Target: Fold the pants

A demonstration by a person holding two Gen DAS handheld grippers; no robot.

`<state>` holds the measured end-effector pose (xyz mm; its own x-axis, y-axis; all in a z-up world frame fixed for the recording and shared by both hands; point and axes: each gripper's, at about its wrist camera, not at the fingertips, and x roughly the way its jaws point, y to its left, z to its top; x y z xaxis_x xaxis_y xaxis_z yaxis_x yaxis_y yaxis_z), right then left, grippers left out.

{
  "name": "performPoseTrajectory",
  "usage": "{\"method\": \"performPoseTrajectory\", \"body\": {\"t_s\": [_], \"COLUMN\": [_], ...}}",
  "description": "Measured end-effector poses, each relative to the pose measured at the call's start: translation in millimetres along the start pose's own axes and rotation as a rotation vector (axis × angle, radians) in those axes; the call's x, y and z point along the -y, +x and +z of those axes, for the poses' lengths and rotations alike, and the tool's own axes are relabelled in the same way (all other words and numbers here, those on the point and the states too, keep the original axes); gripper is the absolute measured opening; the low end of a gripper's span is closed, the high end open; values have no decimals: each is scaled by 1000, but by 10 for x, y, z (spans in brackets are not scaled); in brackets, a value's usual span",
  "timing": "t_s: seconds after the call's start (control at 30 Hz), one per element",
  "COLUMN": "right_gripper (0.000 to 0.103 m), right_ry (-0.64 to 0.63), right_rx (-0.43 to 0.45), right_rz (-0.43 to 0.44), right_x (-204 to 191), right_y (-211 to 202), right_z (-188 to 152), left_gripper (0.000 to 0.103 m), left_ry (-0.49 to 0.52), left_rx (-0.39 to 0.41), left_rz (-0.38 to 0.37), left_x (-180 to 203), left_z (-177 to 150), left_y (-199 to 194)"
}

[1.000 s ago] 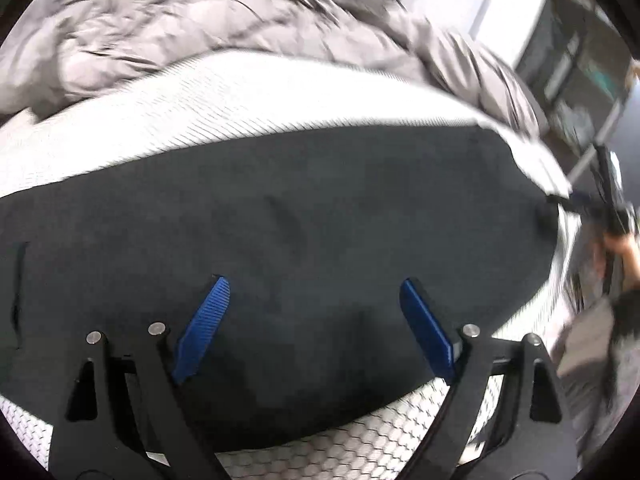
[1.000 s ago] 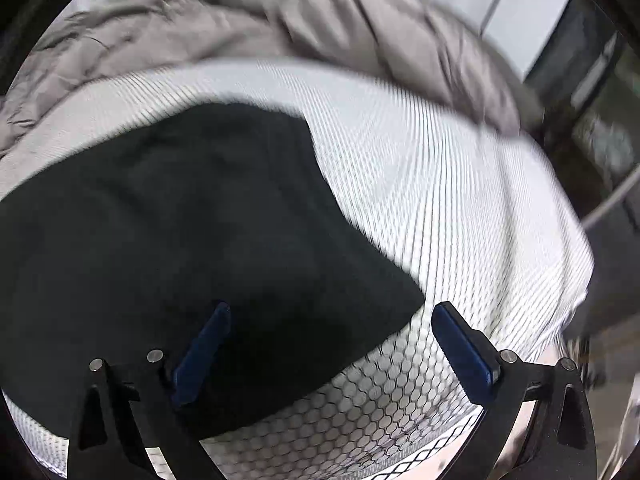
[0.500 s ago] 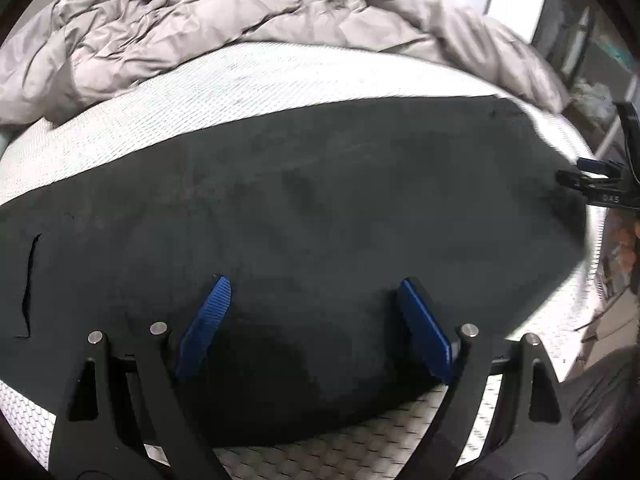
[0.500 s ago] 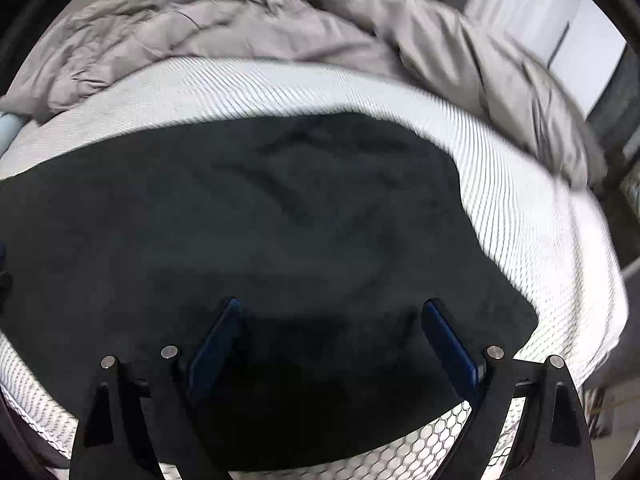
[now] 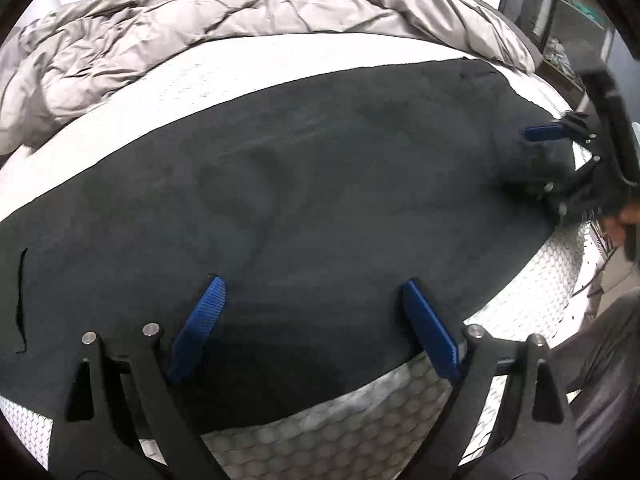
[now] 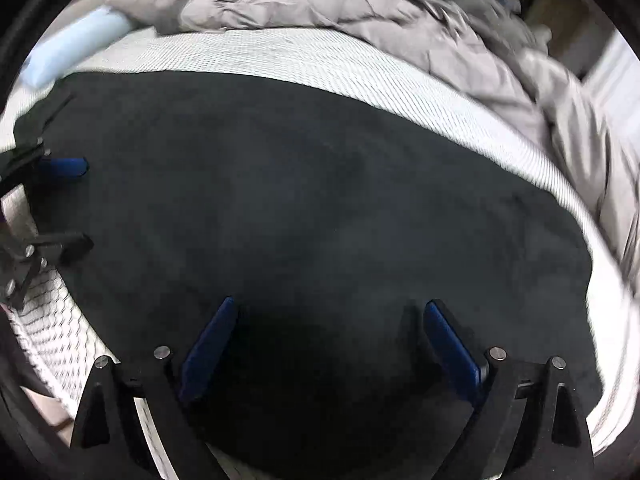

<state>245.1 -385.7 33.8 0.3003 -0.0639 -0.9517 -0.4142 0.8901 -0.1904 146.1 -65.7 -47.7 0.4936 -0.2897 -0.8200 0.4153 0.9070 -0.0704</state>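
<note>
The black pants [image 5: 320, 200] lie flat on the white bed [image 5: 280, 60], with their long side running from left to right across it. The left tool [image 5: 314, 320] hangs over the near edge on the left side. Its jaws are spread wide and opening a bit more, with cloth below them but nothing pinched. The right tool [image 6: 332, 340] hangs over the right end, spread too, holding nothing. Each tool is close to its own end. I count one pair of pants, two tools, one gray blanket [image 5: 200, 20] behind.
</note>
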Motion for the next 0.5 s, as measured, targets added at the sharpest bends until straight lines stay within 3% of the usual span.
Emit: {"method": "performPoseTrajectory", "body": {"t_s": [0.07, 0.1, 0.2, 0.4, 0.5], "right_gripper": [103, 103, 103, 103, 103], "right_ry": [18, 45, 182, 305, 506], "right_rx": [-37, -59, -88, -61, -16], "right_rz": [-195, -228, -218, -215, -169], "right_x": [289, 430, 846, 1272, 1722], "right_y": [50, 88, 122, -55, -265], "right_z": [-129, -185, -312, -487, -634], "left_gripper": [90, 90, 91, 91, 91], "left_ry": [-7, -10, -6, -35, -21], "left_rx": [6, 5, -5, -18, -15], "left_rz": [3, 7, 31, 59, 67], "left_x": [-46, -62, -40, 2, 72], "left_z": [-31, -30, 6, 131, 190], "left_y": [-28, -31, -23, 10, 41]}}
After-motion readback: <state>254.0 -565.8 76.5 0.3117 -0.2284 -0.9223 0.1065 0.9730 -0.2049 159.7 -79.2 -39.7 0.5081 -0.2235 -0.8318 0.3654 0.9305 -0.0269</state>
